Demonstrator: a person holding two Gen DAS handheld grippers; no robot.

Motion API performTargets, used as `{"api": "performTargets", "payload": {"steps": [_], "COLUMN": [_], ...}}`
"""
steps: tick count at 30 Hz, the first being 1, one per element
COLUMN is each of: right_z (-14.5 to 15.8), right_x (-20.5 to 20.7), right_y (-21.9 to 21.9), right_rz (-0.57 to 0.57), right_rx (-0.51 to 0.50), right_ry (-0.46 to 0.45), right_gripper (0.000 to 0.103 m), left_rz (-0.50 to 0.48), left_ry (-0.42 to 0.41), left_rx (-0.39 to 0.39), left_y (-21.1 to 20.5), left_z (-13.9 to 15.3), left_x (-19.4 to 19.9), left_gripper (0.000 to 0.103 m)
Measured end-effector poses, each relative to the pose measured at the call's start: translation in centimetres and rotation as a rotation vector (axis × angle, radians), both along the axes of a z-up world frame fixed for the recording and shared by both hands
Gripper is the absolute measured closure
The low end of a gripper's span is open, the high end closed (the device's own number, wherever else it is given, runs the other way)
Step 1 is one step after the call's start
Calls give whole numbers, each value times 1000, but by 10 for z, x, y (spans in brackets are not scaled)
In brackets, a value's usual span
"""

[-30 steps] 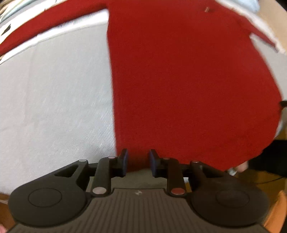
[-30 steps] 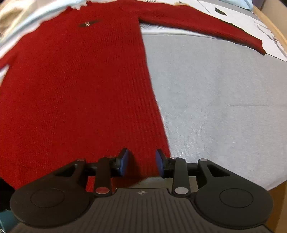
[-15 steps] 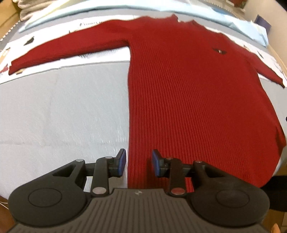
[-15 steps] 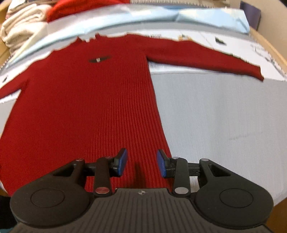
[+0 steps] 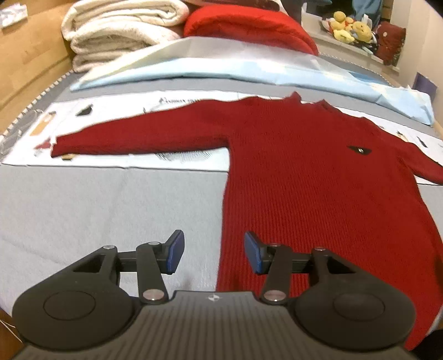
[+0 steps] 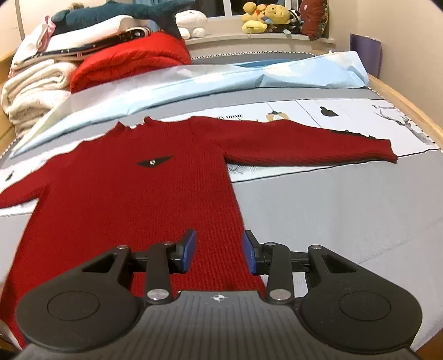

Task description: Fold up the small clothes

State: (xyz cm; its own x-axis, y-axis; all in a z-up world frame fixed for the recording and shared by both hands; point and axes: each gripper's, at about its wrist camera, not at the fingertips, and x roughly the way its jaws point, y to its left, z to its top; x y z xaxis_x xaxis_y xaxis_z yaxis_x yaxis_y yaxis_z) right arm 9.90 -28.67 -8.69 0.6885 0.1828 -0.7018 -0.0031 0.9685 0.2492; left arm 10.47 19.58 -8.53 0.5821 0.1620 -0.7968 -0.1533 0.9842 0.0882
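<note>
A dark red knit sweater (image 5: pixel 318 180) lies flat, front up, on the grey bed cover, both sleeves spread out sideways; it also shows in the right wrist view (image 6: pixel 133 199). A small black emblem (image 6: pixel 153 162) sits on its chest. My left gripper (image 5: pixel 211 253) is open and empty, above the sweater's left side edge near the hem. My right gripper (image 6: pixel 218 253) is open and empty, above the sweater's right side edge near the hem.
A grey bed cover (image 5: pixel 97 210) with a printed white sheet (image 6: pixel 346 110) under the sleeves. A light blue sheet (image 6: pixel 221 80), folded white blankets (image 5: pixel 119 30) and a red cushion (image 5: pixel 249 25) lie behind. Plush toys (image 6: pixel 265 16) sit on the sill. A wooden bed frame (image 6: pixel 409 110) runs along the right.
Both grippers have pulled back and tilted up from the hem, so the whole sweater and the bed's far end now show. Both jaws have opened wider.
</note>
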Motion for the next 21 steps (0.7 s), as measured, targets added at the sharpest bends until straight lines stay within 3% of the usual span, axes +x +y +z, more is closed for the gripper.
{"api": "performTargets", "payload": {"steps": [3,8,12,17,18,20,21], "right_z": [7,19,26,26,25,24,24], "right_x": [1,3,6,10,10,13,15], "right_y": [6,13,25,36,37,39,41], "right_rz": [2,2,21,36,38,44,44], "right_rx": [0,36,-6,-58,-65,-86,-90], "right_ry": [-27,-78,-128,-141,-140,-129,-123], "right_gripper": [65,65,65,65,65,65,65], "left_rz": [-7,-9,51,64,54,74,110], "left_ry": [-32,-80,-121,-187,-187,-74,-58], "left_rx": [45,22,-8,23,30,31,15], "left_y": [-9,-13,-10,-1,2,11,16], "left_z": [6,26,45,36,28,9,6], "left_x": [9,53,102,133,133,145,151], "left_gripper": [50,50,50,50,50,56,57]}}
